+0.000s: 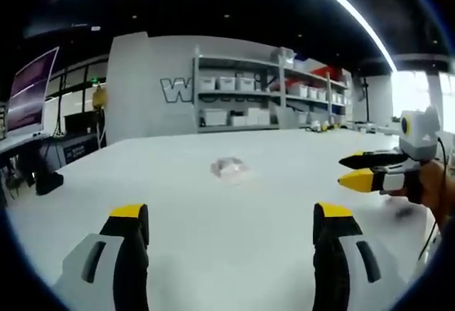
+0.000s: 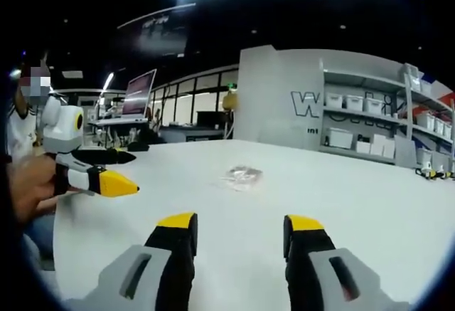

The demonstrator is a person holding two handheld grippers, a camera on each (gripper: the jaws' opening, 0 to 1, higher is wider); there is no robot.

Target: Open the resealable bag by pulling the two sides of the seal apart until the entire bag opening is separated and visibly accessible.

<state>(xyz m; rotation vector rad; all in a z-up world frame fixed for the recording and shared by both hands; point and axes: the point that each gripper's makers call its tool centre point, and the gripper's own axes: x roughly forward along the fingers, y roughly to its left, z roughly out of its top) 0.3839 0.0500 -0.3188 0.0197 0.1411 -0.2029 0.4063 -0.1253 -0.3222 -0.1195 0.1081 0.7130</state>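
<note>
in the left gripper view we see the left gripper [image 1: 231, 218] with its jaws spread wide and holding nothing, above the white table [image 1: 213, 254], and the clear resealable bag [image 1: 230, 168] lying flat on the table well ahead of it. the right gripper [image 1: 366, 169] comes in from the right, held in a hand [image 1: 435, 190], its jaws also apart and empty. in the right gripper view the bag [image 2: 242, 177] lies ahead of the right gripper [image 2: 240, 225], well apart from it, with the left gripper [image 2: 114, 172] off to the left.

A wide white table [image 1: 213, 211] carries a small clear resealable bag [image 1: 229, 168], lying flat and crumpled near the middle of its surface, with bare tabletop on every side of it, seen likewise in the right gripper view [image 2: 242, 177].
</note>
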